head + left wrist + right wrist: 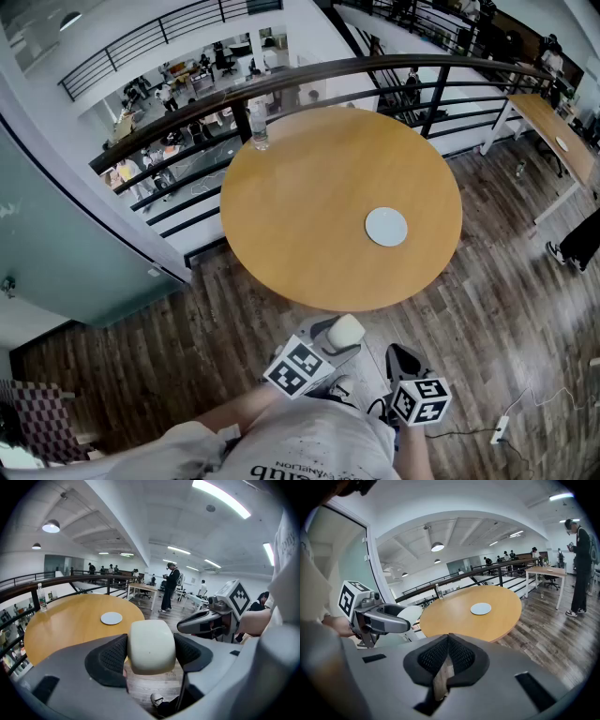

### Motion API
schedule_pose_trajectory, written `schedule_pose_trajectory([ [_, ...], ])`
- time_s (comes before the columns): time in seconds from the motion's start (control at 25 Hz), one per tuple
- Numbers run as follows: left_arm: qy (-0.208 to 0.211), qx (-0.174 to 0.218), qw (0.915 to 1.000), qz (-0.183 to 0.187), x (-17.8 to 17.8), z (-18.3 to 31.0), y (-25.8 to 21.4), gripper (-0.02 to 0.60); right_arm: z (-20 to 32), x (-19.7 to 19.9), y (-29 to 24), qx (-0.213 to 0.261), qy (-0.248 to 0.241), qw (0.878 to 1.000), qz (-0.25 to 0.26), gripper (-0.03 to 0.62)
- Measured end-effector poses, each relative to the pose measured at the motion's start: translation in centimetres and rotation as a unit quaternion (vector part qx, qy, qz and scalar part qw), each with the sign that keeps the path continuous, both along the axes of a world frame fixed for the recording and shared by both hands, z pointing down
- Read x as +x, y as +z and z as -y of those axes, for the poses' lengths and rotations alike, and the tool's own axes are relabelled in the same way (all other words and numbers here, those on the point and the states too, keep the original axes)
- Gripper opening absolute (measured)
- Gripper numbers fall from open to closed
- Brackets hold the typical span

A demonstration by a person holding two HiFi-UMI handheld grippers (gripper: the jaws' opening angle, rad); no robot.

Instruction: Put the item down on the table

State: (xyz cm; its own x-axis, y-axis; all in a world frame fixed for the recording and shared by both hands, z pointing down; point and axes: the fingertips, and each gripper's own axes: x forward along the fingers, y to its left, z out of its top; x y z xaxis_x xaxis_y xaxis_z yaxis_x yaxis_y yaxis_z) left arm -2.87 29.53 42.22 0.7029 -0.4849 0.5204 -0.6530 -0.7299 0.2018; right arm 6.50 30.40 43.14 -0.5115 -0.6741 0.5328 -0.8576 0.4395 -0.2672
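Cream item [151, 644] is clamped in left gripper [151, 657], short of table [309, 187]. Closure of empty right gripper [448, 644], unresolved in head view, is confirmed in its own view.

Smooth matt light-wood desk [309, 253]; dark grained wood-plank floor [487, 309]; smooth matt cream item [151, 646].

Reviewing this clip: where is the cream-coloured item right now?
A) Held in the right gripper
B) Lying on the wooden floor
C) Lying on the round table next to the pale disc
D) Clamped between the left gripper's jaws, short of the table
D: the left gripper view shows the cream item squeezed between the left gripper's jaws, and the head view puts it short of the round table, while the right gripper is shut on nothing.
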Motion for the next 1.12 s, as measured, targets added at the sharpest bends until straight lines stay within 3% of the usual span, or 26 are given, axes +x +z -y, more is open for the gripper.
schedule_pose_trajectory([
  [0.24, -0.036, 0.004, 0.9993, 0.008, -2.4, 1.0, 0.1, 0.324, 1.2, -2.1, 0.8, 0.001, -0.032, 0.999, 0.003, 0.025],
  [0.72, -0.034, 0.001, 0.9994, -0.003, -3.2, 0.9, 0.2, 0.324, 1.3, -3.1, 0.8, 0.011, -0.022, 1.000, -0.004, 0.026],
  [1.12, -0.021, 0.004, 0.9997, -0.011, -6.7, 1.1, -1.0, 0.324, 1.5, -6.3, -0.3, 0.016, -0.003, 1.000, -0.015, 0.025],
])
